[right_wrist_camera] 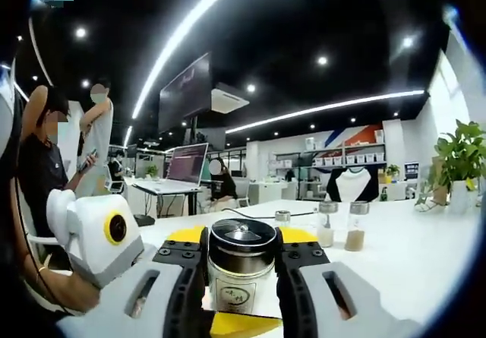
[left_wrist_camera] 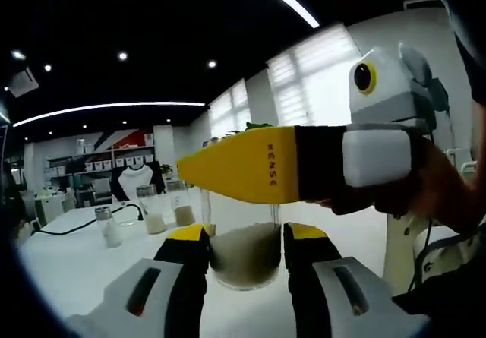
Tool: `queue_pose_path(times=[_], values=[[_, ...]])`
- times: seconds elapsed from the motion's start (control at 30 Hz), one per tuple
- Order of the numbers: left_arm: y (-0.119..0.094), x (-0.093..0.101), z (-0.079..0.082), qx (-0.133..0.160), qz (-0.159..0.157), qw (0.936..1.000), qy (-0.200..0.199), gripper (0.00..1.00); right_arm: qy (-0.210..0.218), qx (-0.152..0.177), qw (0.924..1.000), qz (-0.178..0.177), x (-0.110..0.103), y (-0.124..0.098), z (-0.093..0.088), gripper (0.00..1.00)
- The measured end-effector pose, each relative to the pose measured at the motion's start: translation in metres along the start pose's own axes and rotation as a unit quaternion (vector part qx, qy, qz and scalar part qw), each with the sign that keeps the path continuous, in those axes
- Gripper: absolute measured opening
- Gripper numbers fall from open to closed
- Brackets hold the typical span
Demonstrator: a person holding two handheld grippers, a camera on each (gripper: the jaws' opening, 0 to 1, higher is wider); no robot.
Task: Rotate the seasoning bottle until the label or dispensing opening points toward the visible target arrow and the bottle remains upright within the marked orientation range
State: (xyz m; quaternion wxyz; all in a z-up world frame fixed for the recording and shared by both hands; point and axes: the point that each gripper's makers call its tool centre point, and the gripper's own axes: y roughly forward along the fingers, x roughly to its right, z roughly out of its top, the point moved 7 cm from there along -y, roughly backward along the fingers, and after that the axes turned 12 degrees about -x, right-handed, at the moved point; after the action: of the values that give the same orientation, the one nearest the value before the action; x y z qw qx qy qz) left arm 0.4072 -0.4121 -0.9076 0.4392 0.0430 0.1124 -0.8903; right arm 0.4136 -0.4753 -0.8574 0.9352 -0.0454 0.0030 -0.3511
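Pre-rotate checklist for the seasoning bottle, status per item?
1. Left gripper on the seasoning bottle: ok, jaws flank the glass body low down.
2. Right gripper on the lid: ok, jaws at both sides of the black cap.
3. Bottle upright: ok, it stands straight on the white table.
4. Label facing: faces the right gripper view.
5. Target arrow and orientation marks: cannot tell, none seen.
6. Other shakers out of the way: ok, well behind.
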Motion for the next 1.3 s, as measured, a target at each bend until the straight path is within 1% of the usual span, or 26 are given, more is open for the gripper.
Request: queue_pose_path(times=[0.1,0.37,0.43,0.5,0.57,0.63,0.7,0.93,1.3], values=[[0.000,0.001,0.000,-0.002,0.007,1.0000,-0.005,0.45,-0.006,-0.001,1.0000,-0.004,-0.003,0.002,0.000,0.32],[0.000,-0.004,0.002,0.012,0.029,0.9993,-0.022,0.44,-0.007,-0.002,0.9999,-0.008,-0.006,0.003,0.000,0.32],[0.000,-0.007,0.003,0.011,0.038,0.9991,-0.017,0.44,-0.006,-0.004,0.9999,-0.007,-0.007,0.003,-0.001,0.32],[0.000,-0.006,0.004,0.007,0.037,0.9992,-0.012,0.45,-0.004,-0.004,1.0000,-0.008,-0.008,0.003,-0.001,0.32],[-0.001,-0.004,0.005,0.008,0.036,0.9993,-0.008,0.44,-0.002,-0.007,1.0000,-0.006,-0.009,0.003,-0.002,0.32],[-0.001,-0.002,0.006,0.002,0.041,0.9991,0.010,0.44,0.000,-0.010,0.9999,-0.003,-0.011,0.004,-0.003,0.32],[-0.001,-0.002,0.006,-0.001,0.043,0.9990,0.012,0.44,-0.002,-0.012,0.9999,-0.002,-0.012,0.004,-0.003,0.32],[-0.002,-0.004,0.008,0.007,0.039,0.9992,0.005,0.42,0.002,-0.011,0.9999,0.002,-0.013,0.003,-0.001,0.32],[-0.002,-0.007,0.011,0.022,-0.001,0.9997,-0.004,0.40,0.009,-0.014,0.9998,0.013,-0.012,-0.001,0.001,0.33]])
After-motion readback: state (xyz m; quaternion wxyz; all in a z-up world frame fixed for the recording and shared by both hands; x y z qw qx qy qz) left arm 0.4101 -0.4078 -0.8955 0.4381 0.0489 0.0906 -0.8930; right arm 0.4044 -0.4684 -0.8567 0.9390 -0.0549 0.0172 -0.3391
